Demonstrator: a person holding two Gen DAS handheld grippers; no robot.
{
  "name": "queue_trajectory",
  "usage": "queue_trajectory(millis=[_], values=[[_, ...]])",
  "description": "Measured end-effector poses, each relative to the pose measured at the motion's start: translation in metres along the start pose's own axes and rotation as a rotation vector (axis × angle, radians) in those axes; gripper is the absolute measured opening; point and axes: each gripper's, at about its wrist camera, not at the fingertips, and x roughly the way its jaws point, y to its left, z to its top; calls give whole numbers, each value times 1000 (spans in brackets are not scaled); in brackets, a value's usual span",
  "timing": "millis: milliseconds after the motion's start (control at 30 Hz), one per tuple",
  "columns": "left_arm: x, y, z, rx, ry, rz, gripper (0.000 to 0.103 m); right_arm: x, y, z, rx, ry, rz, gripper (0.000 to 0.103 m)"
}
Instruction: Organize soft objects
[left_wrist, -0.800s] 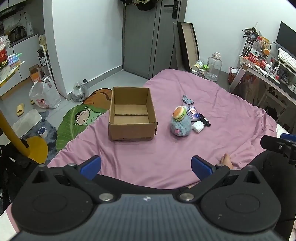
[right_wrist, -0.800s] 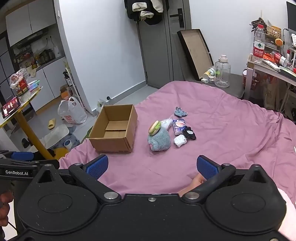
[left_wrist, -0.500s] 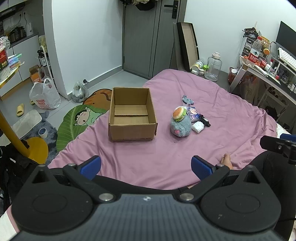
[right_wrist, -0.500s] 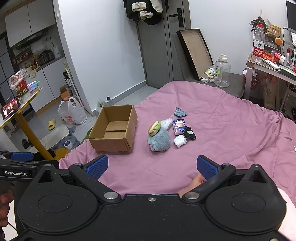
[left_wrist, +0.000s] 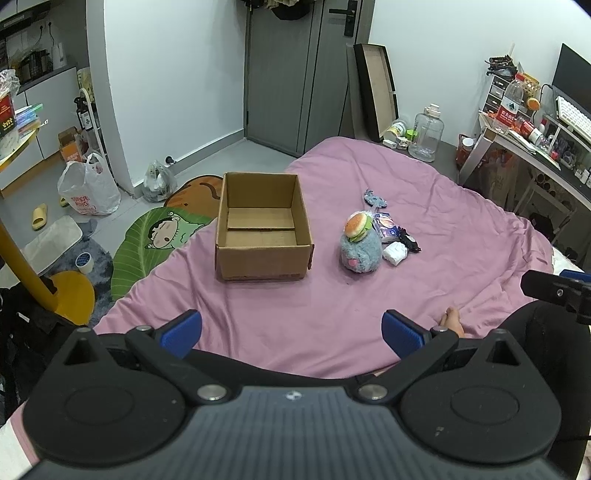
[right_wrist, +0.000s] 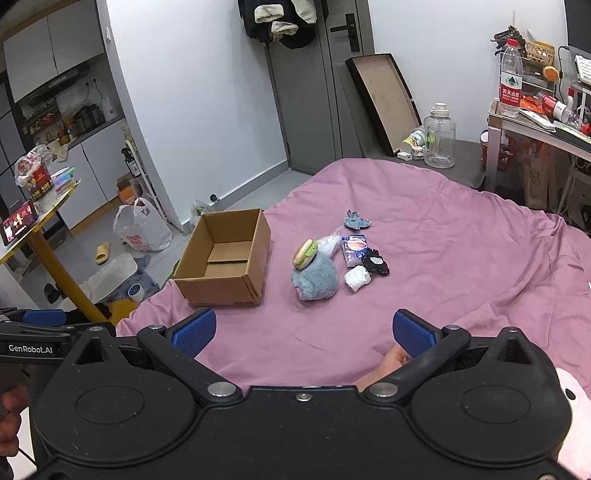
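Observation:
An open, empty cardboard box (left_wrist: 262, 236) (right_wrist: 225, 266) sits on the pink bedspread (left_wrist: 332, 314) (right_wrist: 461, 236). To its right lies a cluster of soft items: a grey-blue plush (left_wrist: 360, 251) (right_wrist: 316, 282) with a burger toy (left_wrist: 357, 226) (right_wrist: 304, 253) on top, a white bundle (left_wrist: 395, 253) (right_wrist: 357, 277), a black-and-white item (left_wrist: 408, 240) (right_wrist: 375, 261), a blue packet (left_wrist: 386, 229) (right_wrist: 352, 249) and a small grey-blue toy (left_wrist: 375, 199) (right_wrist: 356, 220). My left gripper (left_wrist: 291, 330) and right gripper (right_wrist: 303, 332) are both open and empty, held near the bed's front edge, well short of the items.
A leaf-shaped floor mat (left_wrist: 155, 243), plastic bags (left_wrist: 88, 188) and a yellow round table (right_wrist: 48, 236) lie left of the bed. A desk (left_wrist: 535, 155) with bottles stands at right. A water jug (right_wrist: 439, 136) and a leaning frame (right_wrist: 384, 99) are beyond the bed.

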Motion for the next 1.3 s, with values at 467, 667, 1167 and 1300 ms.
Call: queue_trajectory(millis=[467,667,1167,1300], values=[[6,1,3,-12,9,3,103,10,1,-1,-28,-34,-8,103],[18,1,9,-26,23,6,103,22,-6,1,-6,-16,-6,103],[50,1,26,-45,51,23,103,56,-18,8,38,38,59,103],[59,1,31,-53,56,23,103,66,-23,10,46,52,64,103]])
